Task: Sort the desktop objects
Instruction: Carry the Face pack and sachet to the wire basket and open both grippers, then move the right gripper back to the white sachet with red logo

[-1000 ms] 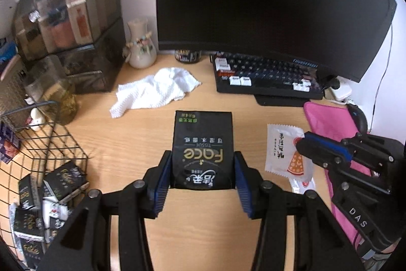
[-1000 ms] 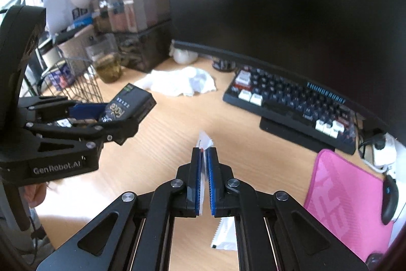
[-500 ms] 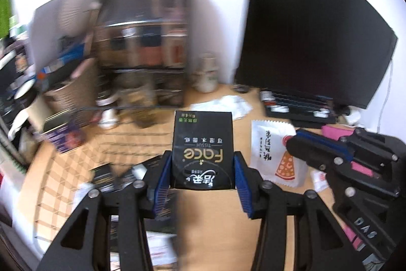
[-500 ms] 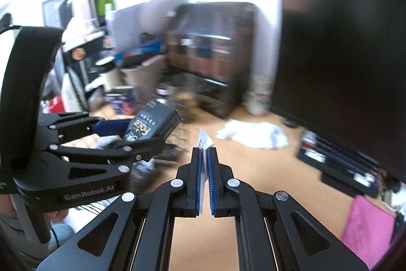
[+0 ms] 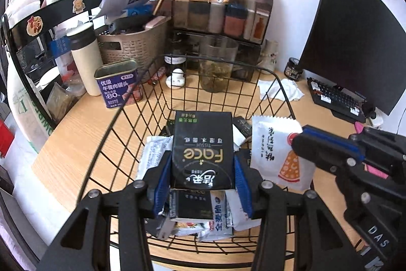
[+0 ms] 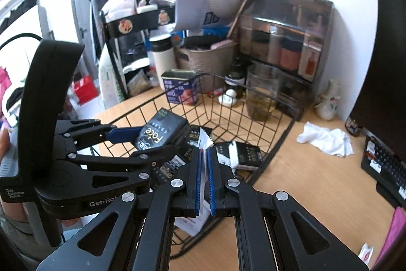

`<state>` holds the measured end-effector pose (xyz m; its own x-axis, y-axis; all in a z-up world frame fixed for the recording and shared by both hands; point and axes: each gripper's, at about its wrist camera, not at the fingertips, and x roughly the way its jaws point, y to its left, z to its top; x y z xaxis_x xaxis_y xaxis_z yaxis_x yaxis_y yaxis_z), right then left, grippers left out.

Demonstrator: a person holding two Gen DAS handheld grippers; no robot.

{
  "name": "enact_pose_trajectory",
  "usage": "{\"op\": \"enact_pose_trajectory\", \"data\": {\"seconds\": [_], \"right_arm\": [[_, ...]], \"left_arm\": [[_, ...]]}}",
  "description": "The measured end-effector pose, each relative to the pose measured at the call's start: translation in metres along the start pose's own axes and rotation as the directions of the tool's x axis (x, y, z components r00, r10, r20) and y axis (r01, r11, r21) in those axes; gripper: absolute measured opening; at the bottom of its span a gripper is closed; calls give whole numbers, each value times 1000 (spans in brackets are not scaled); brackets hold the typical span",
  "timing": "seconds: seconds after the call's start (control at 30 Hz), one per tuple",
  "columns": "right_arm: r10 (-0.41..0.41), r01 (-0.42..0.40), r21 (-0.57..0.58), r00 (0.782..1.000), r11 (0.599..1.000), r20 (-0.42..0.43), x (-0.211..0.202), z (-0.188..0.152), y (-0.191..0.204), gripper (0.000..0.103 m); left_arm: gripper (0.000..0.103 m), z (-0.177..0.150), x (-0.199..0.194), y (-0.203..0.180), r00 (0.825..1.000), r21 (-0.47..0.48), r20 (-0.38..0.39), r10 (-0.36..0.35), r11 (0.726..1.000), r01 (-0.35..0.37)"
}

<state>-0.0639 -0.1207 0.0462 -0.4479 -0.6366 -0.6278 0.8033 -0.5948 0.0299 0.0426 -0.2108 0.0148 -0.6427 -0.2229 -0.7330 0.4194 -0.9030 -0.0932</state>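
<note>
The left gripper (image 5: 202,173) is clamped on a black tissue pack (image 5: 202,151), held above the wire basket (image 5: 132,116); the pack hides much of the packets (image 5: 215,217) lying in the basket. The right gripper (image 6: 204,169) is closed on a white snack sachet (image 5: 276,151), seen edge-on in the right wrist view and also over the basket. Beyond the far rim stand a luncheon-meat tin (image 5: 118,84) and a glass jar (image 5: 215,65). Open worktop (image 6: 317,184) lies right, bearing a crumpled white cloth (image 6: 327,139) and a keyboard (image 5: 335,98), cut off at the edge.

Black tissue pack (image 5: 202,154) and white snack sachet (image 5: 275,149) held above wire basket (image 5: 132,113).
</note>
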Motion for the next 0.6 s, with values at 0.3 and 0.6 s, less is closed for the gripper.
{"op": "enact_pose_trajectory", "data": {"seconds": [0.3,0.6], "right_arm": [[12,-12,11,1000,1000,27,1,5,-1,21],[-41,39,72,999,997,27,-20,-16,-43,25]], "left_arm": [[72,4,-4,7,999,-34,40,1,999,0],[72,7,2,-42,999,37,24,-46,998,46]]}}
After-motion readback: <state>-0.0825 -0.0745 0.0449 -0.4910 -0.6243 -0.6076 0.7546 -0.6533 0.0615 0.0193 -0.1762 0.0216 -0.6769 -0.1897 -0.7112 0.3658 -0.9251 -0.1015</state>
